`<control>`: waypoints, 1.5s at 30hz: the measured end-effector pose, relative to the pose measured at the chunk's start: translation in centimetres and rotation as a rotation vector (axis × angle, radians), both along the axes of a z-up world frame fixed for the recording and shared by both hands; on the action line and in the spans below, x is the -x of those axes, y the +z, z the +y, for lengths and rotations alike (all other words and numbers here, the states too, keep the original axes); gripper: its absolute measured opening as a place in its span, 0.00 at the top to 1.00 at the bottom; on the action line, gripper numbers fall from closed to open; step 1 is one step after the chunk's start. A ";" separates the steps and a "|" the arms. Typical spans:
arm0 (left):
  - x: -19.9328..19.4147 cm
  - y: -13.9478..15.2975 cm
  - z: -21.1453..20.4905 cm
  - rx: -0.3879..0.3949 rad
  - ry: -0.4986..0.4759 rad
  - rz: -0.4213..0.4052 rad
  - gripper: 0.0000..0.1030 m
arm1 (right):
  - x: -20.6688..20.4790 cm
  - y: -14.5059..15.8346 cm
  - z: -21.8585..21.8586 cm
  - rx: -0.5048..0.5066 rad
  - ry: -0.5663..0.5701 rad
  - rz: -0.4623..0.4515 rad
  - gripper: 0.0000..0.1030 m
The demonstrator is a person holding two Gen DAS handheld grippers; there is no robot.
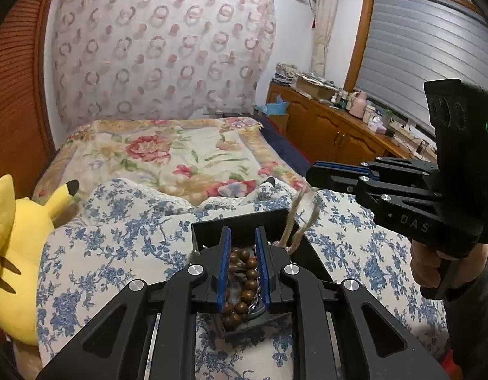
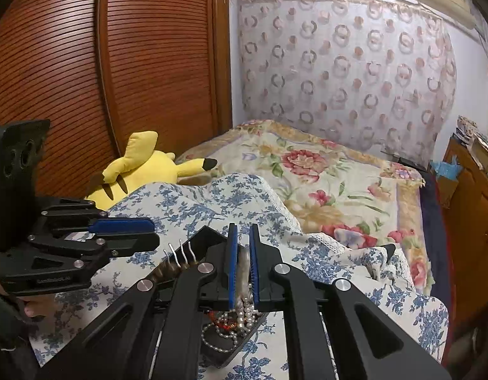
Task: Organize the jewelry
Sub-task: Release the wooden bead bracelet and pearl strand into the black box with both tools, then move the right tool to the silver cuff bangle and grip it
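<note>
A black box (image 1: pixel 244 221) sits on the blue-flowered bedspread. My left gripper (image 1: pixel 244 243) hangs over the box, its blue pads apart, with a brown wooden bead string (image 1: pixel 244 281) lying in the box below them. My right gripper (image 1: pixel 310 174) is shut on a pale pearl strand (image 1: pixel 299 218) that hangs down into the box. In the right wrist view my right gripper (image 2: pixel 242 234) pinches the pearl strand (image 2: pixel 243 272) between its blue pads; more pearls and red beads (image 2: pixel 228 323) lie heaped in the box (image 2: pixel 209 237). The left gripper (image 2: pixel 149 231) is at the left.
A yellow Pikachu plush (image 1: pixel 19 237) lies at the left of the bed by a brown slatted wardrobe (image 2: pixel 85 63). A floral quilt (image 1: pixel 180 152) covers the far bed. A wooden cabinet (image 1: pixel 339 126) with bottles runs along the right under the window.
</note>
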State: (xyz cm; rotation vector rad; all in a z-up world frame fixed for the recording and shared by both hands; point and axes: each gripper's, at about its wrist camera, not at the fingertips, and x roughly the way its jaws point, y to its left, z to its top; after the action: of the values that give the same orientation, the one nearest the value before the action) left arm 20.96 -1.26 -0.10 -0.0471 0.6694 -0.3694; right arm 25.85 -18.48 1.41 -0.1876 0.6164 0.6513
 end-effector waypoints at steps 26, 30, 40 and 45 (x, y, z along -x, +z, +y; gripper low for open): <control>10.6 -5.5 5.1 -0.037 0.077 0.085 0.50 | 14.3 -7.6 -0.3 0.035 0.019 0.112 0.71; 11.5 -6.8 5.9 -0.043 0.092 0.111 0.42 | 15.3 -9.3 0.6 0.053 0.041 0.157 0.72; 12.1 -9.0 6.8 -0.078 0.096 0.169 0.26 | 16.4 -12.3 2.3 0.172 0.084 0.222 0.82; 11.8 -9.8 6.4 -0.085 0.088 0.194 0.21 | 16.7 -12.4 1.3 0.190 0.056 0.206 0.94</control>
State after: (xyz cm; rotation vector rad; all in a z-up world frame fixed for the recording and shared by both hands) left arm 9.17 5.14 -9.94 -0.0311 0.8713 -0.2530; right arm 9.15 -17.13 -11.03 -0.3188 0.8745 0.6712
